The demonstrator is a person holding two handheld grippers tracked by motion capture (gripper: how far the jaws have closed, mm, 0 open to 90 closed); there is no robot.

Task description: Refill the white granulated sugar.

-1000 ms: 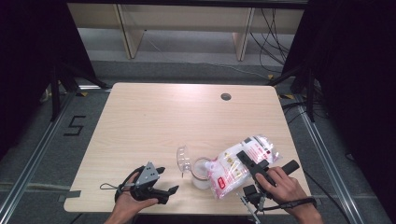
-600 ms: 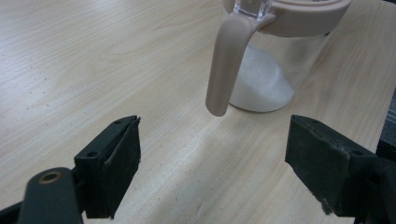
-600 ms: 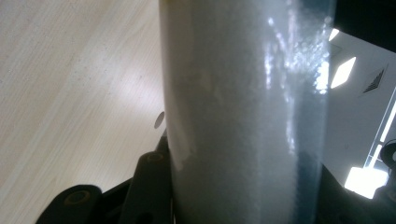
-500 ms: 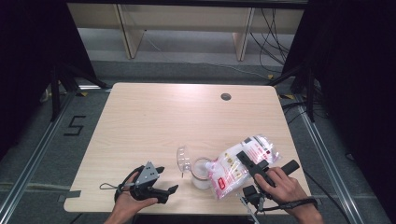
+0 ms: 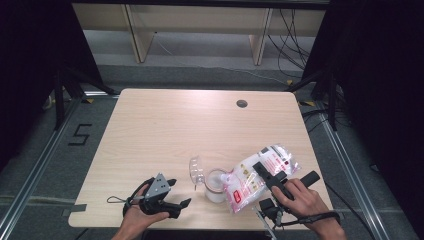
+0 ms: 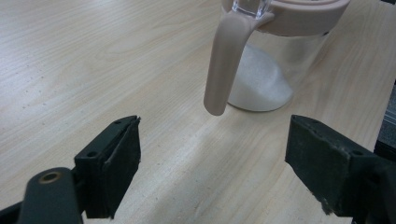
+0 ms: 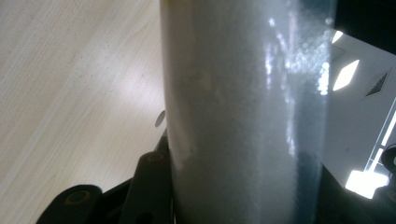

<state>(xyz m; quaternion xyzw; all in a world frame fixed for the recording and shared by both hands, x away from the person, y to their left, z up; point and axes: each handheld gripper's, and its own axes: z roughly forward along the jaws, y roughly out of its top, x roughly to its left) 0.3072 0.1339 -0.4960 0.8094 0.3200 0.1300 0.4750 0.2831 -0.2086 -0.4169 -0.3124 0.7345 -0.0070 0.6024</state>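
Note:
A clear jar (image 5: 216,186) with a beige rim stands near the table's front edge, its clear lid (image 5: 196,170) swung open to the left. White granules lie heaped in its bottom (image 6: 259,88), and a beige clasp (image 6: 224,65) hangs from the rim. My right gripper (image 5: 269,174) is shut on a clear bag of white granules (image 5: 256,176) with red print, tilted with its lower end over the jar's mouth. Up close, the bag (image 7: 243,112) fills the space between the right jaws. My left gripper (image 5: 167,196) rests open left of the jar, and its jaws (image 6: 215,172) face the jar with nothing between them.
The light wooden table (image 5: 200,130) has a round cable hole (image 5: 242,104) at the back right. Metal floor rails run along both sides, and shelving legs stand behind the table. Dark curtains close in left and right.

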